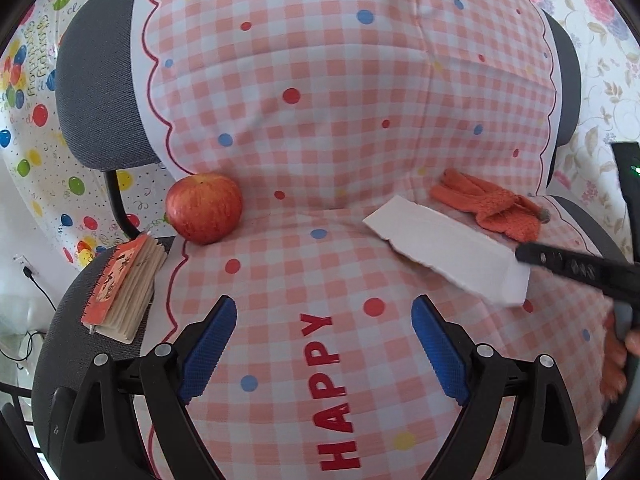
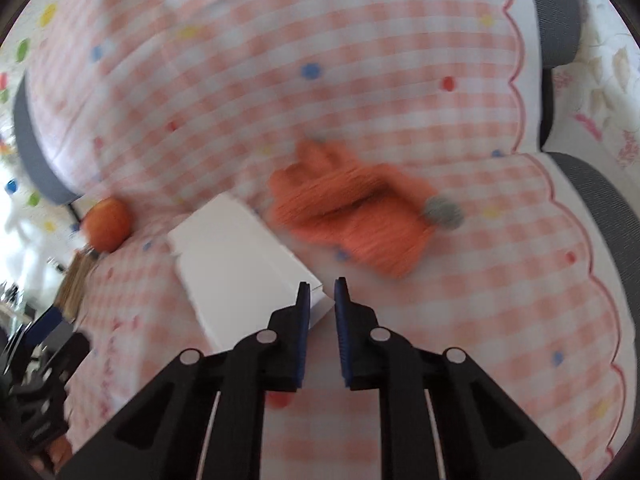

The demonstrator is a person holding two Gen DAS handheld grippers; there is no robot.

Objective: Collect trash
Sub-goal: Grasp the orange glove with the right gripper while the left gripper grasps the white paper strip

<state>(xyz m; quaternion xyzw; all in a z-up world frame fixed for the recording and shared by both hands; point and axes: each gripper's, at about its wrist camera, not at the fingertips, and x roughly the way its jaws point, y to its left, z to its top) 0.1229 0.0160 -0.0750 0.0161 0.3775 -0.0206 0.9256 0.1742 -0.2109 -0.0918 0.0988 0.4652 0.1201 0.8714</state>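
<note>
Office chair (image 1: 96,80), grey mesh, draped with a pink-and-white checked cloth (image 1: 320,120) printed with coloured dots and the word "HAPPY".

White paper (image 1: 448,252), torn along one edge: lies flat on the seat, at 2 o'clock in the left wrist view and at 9 to 10 o'clock of centre in the right wrist view.

Right gripper (image 2: 322,286): jaws nearly together, a narrow gap showing between the blue pads. The near corner of the paper sits at the left fingertip; whether it is pinched cannot be told through the blur.

Left gripper (image 1: 324,308): jaws wide apart, nothing between them, over the seat front.

Orange knitted glove (image 1: 488,206): on the seat just beyond the paper, at 2 o'clock.

Red apple (image 1: 204,208): at the seat-back crease, 10 o'clock.

Small notepad (image 1: 120,292), orange cover: at the seat's edge, 9 o'clock, just below the apple.
</note>
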